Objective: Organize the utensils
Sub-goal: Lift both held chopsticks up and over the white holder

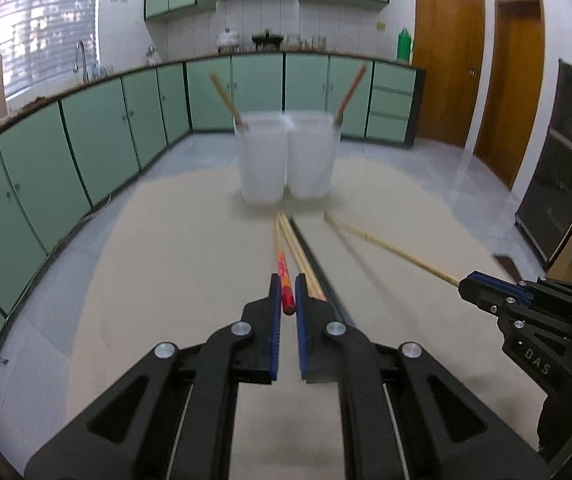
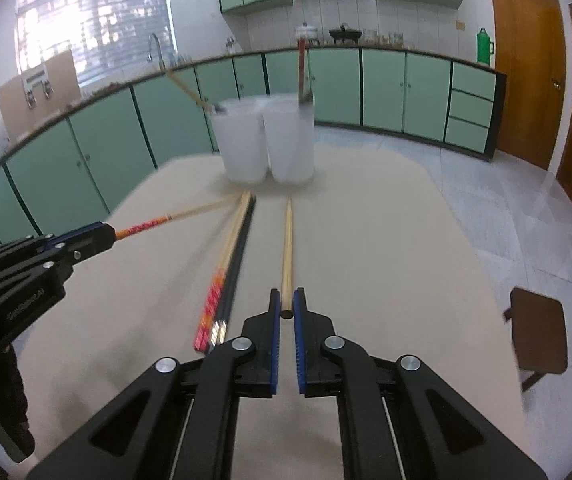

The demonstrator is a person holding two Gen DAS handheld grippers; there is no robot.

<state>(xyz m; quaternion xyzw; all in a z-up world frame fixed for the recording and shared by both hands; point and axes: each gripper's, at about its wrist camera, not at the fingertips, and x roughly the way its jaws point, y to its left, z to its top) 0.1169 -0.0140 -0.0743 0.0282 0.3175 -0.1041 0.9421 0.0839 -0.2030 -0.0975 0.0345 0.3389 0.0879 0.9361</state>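
Observation:
My left gripper is shut on the red-and-orange end of a patterned chopstick, held a little above the table. My right gripper is shut on a plain wooden chopstick, also raised. Each gripper shows in the other's view: the right gripper with the plain wooden chopstick, and the left gripper with the patterned chopstick. Several loose chopsticks lie together on the table between them. Two translucent white cups stand side by side farther back, each holding a leaning chopstick.
The beige table extends left and right of the chopsticks. A brown stool stands off the table's right edge. Green cabinets line the far walls, with wooden doors at the right.

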